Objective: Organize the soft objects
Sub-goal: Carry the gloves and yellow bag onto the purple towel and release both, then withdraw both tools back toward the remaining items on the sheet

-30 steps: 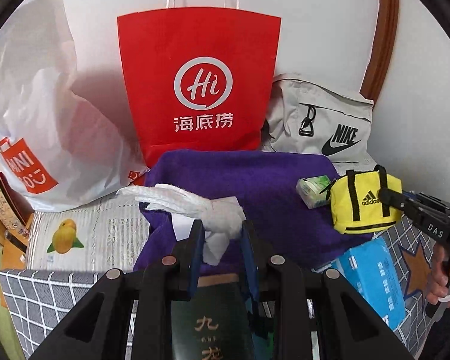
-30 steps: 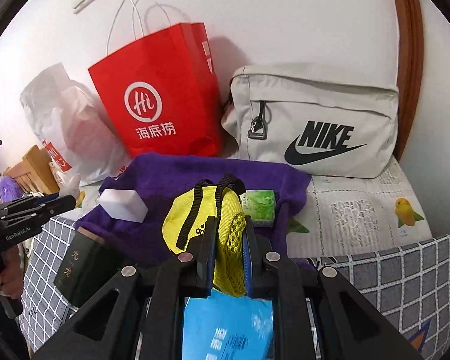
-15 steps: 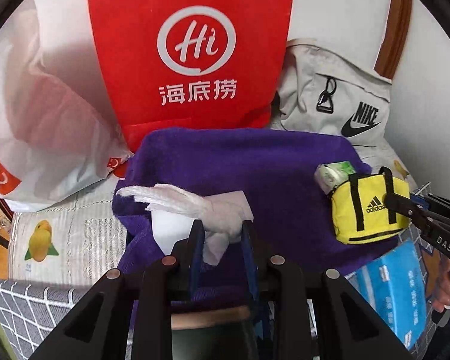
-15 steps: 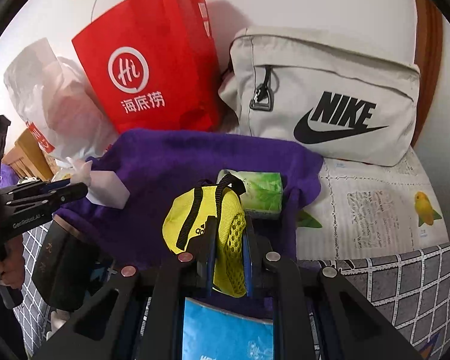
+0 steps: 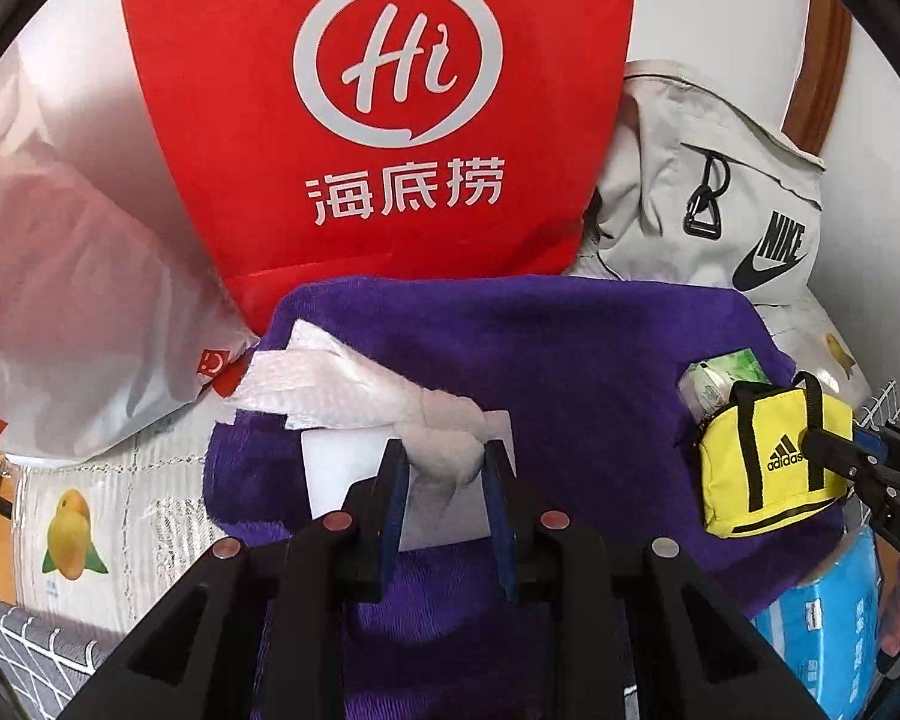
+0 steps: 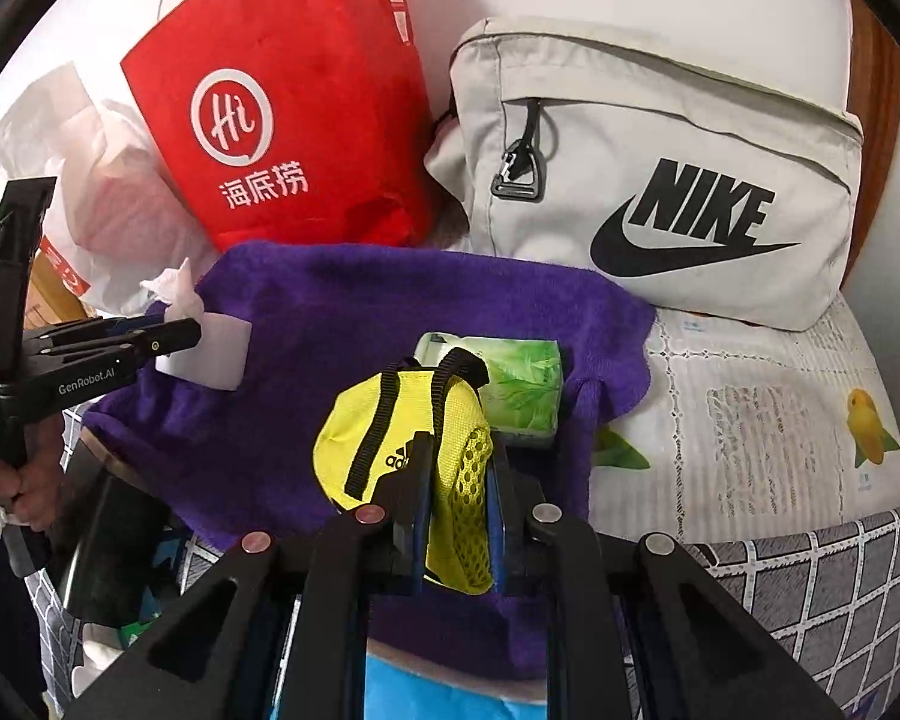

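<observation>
Left gripper [image 5: 441, 468] pinches our crumpled tissue [image 5: 354, 384] over the purple towel [image 5: 570, 372], right gripper [image 6: 456, 480] clamps our yellow pouch [image 6: 384, 426] beside the green pack [image 6: 516, 384].

L hand-held gripper [image 5: 441, 471] clamped, angled down; R hand-held gripper [image 6: 456, 480] clamped tight (also angled down).

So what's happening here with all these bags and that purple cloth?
A person holds tongs in each hand, sorting soft things. The left tongs grip a crumpled white tissue, over a white block on the purple towel. The right tongs are shut on a small yellow bag beside a green tissue pack.
</observation>
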Demonstrator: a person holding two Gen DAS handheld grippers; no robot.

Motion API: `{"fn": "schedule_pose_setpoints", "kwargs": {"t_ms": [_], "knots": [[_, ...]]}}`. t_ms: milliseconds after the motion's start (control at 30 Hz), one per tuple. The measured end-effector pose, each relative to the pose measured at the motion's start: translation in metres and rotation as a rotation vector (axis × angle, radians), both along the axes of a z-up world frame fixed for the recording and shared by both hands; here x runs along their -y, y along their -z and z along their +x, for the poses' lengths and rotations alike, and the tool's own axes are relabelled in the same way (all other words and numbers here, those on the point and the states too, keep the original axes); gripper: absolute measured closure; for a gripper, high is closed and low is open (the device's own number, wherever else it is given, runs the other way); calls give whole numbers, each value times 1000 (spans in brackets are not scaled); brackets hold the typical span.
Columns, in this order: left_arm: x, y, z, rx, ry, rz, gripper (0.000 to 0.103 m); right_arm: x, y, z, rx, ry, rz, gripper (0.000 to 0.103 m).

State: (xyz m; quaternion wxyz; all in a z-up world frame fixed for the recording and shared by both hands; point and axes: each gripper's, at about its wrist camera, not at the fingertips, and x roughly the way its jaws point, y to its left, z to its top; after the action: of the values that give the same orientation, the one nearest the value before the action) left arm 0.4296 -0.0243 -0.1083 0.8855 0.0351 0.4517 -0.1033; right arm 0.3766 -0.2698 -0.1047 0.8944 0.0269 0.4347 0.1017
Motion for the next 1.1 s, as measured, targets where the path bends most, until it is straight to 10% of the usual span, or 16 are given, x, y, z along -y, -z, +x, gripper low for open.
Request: {"fn": "schedule_pose_setpoints", "kwargs": {"t_ms": [267,433,1100], "knots": [[-1,-1,6,-23,-1,-11,77,4,6,9,-28,5,1,82],[-5,-10,1,-14,-15,-32,40,5,5,9,-30,6,7,72],[-30,-52,-68,61,-44,-3,40,1,-37,-40,54,20,-10,44]]}}
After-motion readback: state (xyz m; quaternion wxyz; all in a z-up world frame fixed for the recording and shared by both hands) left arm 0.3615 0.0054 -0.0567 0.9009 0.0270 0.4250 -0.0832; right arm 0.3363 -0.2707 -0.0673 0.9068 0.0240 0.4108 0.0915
